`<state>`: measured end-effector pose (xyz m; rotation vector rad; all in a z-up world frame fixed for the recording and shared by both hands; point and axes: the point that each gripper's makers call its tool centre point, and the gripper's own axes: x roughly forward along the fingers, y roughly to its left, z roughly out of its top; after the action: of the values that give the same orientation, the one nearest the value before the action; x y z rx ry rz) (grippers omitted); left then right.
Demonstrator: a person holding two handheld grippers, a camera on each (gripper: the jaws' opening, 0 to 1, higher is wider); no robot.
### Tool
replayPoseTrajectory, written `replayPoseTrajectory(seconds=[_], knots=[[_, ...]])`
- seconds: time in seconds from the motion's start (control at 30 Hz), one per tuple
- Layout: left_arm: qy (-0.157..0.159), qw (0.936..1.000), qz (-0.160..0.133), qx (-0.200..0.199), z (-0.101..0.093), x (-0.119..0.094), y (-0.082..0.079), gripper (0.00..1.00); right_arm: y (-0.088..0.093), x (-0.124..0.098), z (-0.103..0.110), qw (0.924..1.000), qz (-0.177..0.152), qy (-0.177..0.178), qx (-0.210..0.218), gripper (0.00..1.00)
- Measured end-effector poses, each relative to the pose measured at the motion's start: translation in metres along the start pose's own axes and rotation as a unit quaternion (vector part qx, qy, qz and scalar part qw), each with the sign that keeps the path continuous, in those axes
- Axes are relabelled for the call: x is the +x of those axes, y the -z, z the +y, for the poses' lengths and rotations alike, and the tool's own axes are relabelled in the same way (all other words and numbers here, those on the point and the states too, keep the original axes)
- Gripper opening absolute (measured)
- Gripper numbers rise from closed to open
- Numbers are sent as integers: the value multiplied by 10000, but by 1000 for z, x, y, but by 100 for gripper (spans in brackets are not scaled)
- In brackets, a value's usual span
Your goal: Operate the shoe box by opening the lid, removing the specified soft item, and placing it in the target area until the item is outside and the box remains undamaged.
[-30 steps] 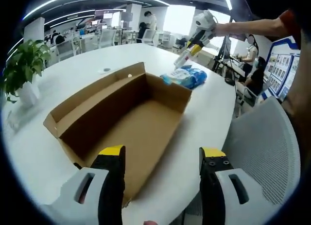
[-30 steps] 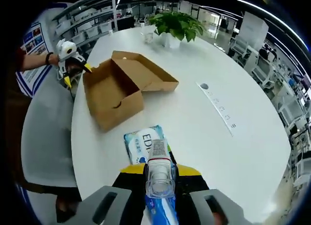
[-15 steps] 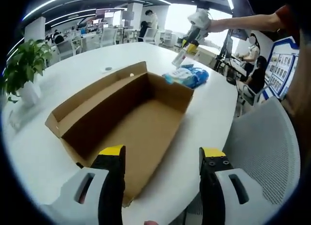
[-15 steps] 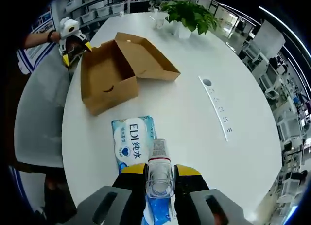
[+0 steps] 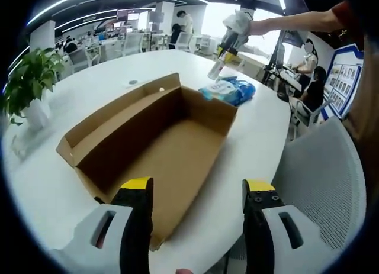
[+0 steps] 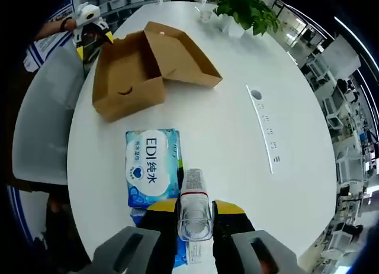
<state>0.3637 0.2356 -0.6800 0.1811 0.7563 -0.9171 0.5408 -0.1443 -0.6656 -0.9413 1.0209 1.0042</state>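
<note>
Shoe box (image 5: 151,150): lid folded back, interior bare, set at the table (image 6: 231,138) edge nearest the chair. Blue wipes pack (image 6: 151,167): laid flat outside the box, near the same edge; bare tabletop lies beyond. Left gripper (image 5: 198,194): jaws spread, nothing held. Right gripper (image 6: 194,210): clenched on a clear bottle (image 6: 194,212).

White round table (image 6: 237,144) carries open cardboard box (image 6: 127,79) upper left, blue wipes pack (image 6: 151,173) (lying flat) lower centre, potted plant (image 6: 243,10) top.
</note>
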Motion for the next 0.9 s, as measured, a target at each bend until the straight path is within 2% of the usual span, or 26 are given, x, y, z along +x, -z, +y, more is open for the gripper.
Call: replayPoseTrajectory(seconds=[0.43,0.9], knots=[[-45,10000,25,-44,2,0,1,61,5,14,-9,9996,221,-103,-161,17],[-65,9999,62,-97,4,0,4,61,11,32,-4,9984,447,-231,-253,17]])
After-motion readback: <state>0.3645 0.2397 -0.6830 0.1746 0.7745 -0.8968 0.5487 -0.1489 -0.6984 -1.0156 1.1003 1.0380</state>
